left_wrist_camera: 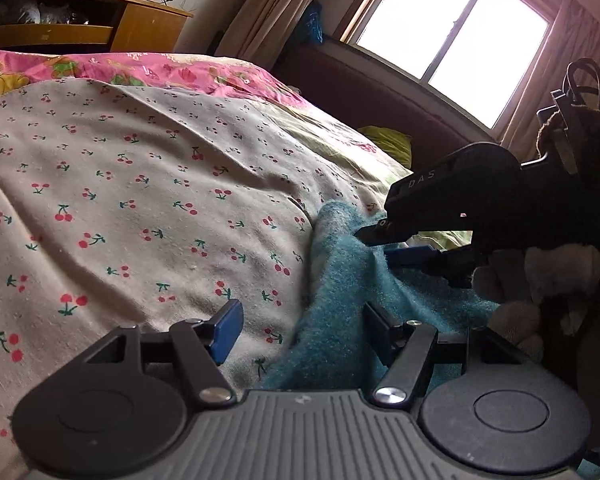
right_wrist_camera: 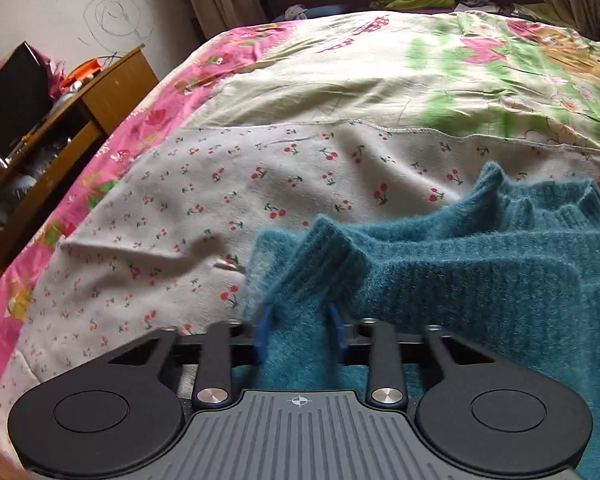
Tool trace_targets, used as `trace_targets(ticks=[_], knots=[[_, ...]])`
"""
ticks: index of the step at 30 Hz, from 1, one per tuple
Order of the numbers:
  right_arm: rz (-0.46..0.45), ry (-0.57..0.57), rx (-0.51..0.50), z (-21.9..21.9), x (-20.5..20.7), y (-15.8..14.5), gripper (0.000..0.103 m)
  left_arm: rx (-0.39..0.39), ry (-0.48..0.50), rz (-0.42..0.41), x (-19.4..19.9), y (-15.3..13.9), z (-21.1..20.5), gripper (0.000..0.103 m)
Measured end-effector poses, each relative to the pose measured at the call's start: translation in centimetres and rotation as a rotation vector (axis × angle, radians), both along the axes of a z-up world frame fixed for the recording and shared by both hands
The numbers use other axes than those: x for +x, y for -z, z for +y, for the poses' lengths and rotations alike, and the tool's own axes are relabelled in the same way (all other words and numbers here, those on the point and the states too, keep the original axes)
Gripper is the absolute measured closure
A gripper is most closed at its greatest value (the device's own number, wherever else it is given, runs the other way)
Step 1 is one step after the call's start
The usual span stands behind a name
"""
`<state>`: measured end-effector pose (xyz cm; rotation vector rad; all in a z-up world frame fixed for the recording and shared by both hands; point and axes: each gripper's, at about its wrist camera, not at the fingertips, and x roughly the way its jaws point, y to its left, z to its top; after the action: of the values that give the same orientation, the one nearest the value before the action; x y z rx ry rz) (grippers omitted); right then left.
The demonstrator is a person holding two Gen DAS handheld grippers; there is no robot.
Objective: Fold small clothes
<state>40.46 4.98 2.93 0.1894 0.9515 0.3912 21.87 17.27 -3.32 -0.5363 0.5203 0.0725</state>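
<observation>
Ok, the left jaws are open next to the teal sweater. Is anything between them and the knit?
Nothing visible blocks it. The left gripper stands open with the teal sweater edge already lying between its jaws over the cherry-print sheet. The right gripper is shut on another part of the sweater, off to the right, clear of the left jaws.

Daylight enters from the window (left_wrist_camera: pixel 452 44), which is overexposed to plain white. Near it the curtain (left_wrist_camera: pixel 580 64) has a pink glare. Soft shadows lie in the folds of the cherry sheet (left_wrist_camera: pixel 140 184). Both views bend strongly at the edges; the far bedding in the right wrist view is slightly blurred.
</observation>
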Motion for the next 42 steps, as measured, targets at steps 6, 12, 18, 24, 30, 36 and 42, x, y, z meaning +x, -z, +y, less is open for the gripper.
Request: trace_targets(ticks=[6, 12, 18, 24, 30, 36, 42], knots=[[-0.101, -0.091, -0.023, 2.5, -1.7, -1.9, 0.09, -0.045, -0.008, -0.022, -0.4, -0.1, 0.5, 0.027], [-0.109, -0.15, -0.117, 4.3, -1.1, -0.3, 0.09, -0.027, -0.019, -0.002, -0.3, 0.1, 0.4, 0.03], [-0.128, -0.155, -0.066, 1.9, -1.6, -1.2, 0.087, 0.013, -0.012, 0.009, 0.0, 0.3, 0.0, 0.025], [-0.227, -0.05, -0.036, -6.5, -6.1, -4.4, 0.084, 0.0, -0.01, 0.017, 0.0, 0.5, 0.2, 0.023], [-0.204, 0.111, -0.219, -16.1, -10.3, -2.5, 0.074, 0.03, -0.025, 0.015, -0.1, -0.2, -0.3, 0.024], [-0.108, 0.256, -0.144, -21.7, -11.0, 1.1, 0.077, 0.147, -0.027, 0.068, 0.2, -0.6, -1.2, 0.02], [-0.233, 0.358, -0.175, -26.2, -14.5, -0.9, 0.075, 0.223, -0.062, 0.06, -0.6, -1.5, -2.3, 0.02]])
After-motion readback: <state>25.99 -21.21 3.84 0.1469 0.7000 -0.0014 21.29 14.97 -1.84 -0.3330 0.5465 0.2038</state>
